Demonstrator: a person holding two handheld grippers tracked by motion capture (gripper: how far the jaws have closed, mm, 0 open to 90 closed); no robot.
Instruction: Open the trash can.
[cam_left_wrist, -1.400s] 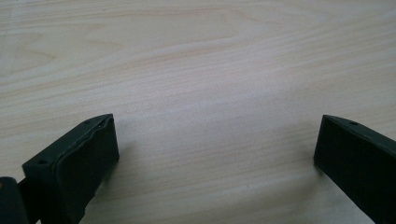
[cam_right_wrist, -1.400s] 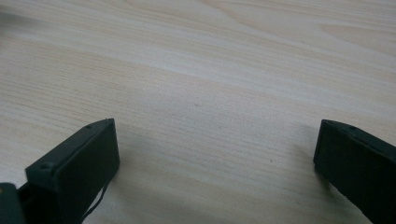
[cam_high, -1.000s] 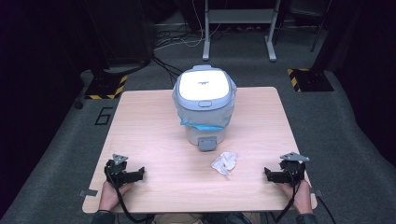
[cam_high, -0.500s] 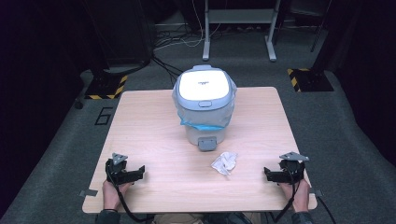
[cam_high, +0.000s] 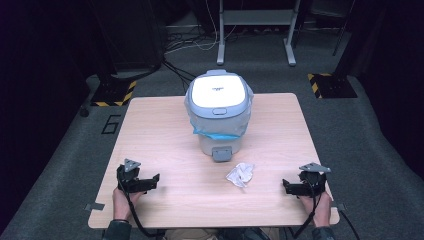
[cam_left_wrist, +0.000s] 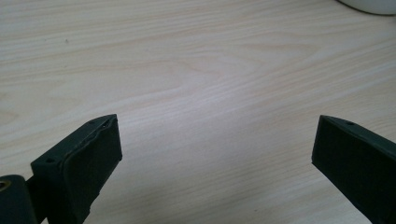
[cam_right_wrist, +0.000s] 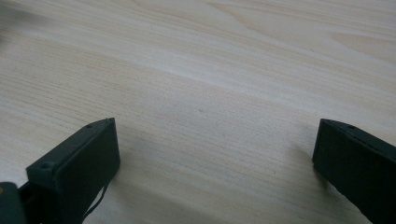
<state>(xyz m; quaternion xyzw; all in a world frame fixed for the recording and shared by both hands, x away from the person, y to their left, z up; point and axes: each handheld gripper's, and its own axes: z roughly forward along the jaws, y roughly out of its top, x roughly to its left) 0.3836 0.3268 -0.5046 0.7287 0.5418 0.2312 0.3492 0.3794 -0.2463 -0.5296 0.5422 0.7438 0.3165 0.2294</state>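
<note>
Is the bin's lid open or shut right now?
Shut. In the high view the white lid lies flat on the bin, with the bag's blue edge folded out below its rim.

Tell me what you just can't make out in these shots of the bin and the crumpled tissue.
- Inside of the bin: hidden in the high view by its shut lid.
- Marking on the lid: too small to read.
- Crumpled tissue: too small in the high view to tell if it is paper or cloth.
- Bin in the left gripper view: cut off by the top edge.

Tissue (cam_high: 240, 174) lies before bin (cam_high: 219, 115).
</note>
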